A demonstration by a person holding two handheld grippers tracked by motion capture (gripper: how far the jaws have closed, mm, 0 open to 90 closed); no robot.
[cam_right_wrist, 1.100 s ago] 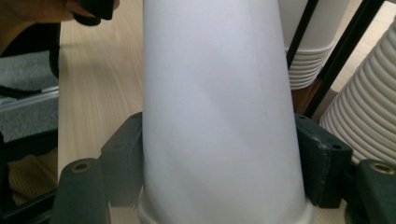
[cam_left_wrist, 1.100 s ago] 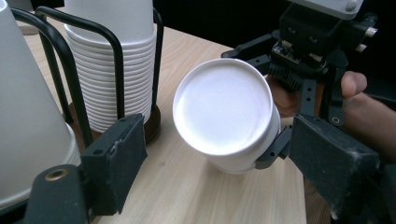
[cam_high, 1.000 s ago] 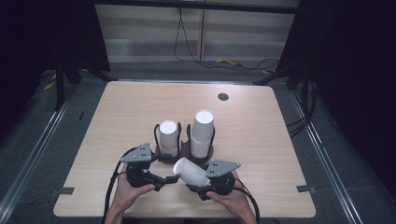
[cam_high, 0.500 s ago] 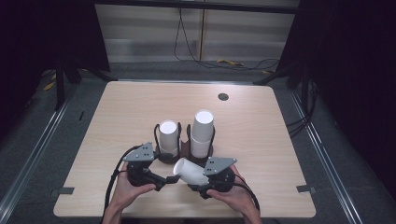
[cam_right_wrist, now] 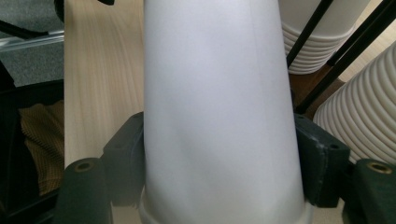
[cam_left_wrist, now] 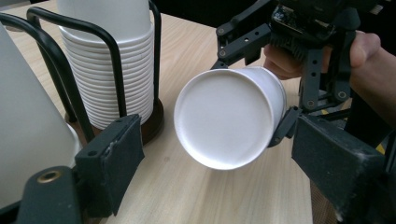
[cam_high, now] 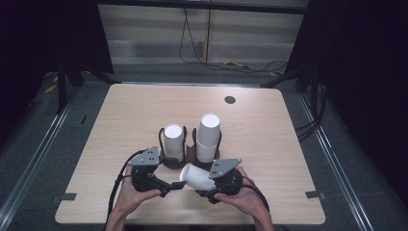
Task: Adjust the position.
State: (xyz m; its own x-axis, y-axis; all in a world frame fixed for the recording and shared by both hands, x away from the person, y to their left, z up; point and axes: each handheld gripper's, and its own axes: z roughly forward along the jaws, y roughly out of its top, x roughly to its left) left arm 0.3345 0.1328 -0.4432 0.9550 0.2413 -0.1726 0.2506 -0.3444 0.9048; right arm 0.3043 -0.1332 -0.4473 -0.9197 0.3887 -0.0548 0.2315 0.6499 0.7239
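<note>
The white paper cup (cam_high: pixel 197 177) I hold lies on its side above the table, its closed bottom (cam_left_wrist: pixel 224 122) turned toward my left, its rim end toward my right, just before 2 cup stacks.

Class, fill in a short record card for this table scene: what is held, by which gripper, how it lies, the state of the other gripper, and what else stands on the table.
held thing: white paper cup, lying on its side, base toward the left gripper
held by: right gripper, jaws clamped on the cup's sides
left gripper: jaws have just been opening; pads stand apart, beside the cup's base, not pressing it
cup holder: dark wire rack with two stacks of white cups, the right stack taller
surface: wooden table
</note>
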